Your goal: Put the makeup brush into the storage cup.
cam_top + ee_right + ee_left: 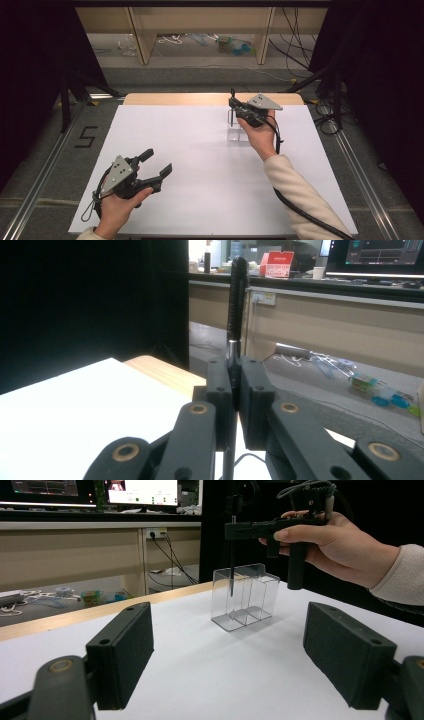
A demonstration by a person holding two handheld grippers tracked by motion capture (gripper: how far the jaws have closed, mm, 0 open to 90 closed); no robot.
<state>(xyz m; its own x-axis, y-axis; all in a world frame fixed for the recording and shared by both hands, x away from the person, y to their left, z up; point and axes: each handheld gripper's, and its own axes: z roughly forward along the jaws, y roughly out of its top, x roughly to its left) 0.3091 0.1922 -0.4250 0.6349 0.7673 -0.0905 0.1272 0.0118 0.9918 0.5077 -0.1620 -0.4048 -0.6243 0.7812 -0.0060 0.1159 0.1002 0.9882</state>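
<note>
The right gripper (233, 109) pinches a thin black pen (232, 565) upright, its tip inside the clear plastic three-compartment box (246, 597) below; left gripper (156, 166) spread, bare white table (200, 165) between.

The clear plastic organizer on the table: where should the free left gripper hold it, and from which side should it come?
Probably grip the clear organizer across its narrow end, by the thin upright walls, coming from the left gripper side. The compartments are open on top, and the right gripper holds a pen upright into the far-left one, so approaching from above looks crowded.
</note>
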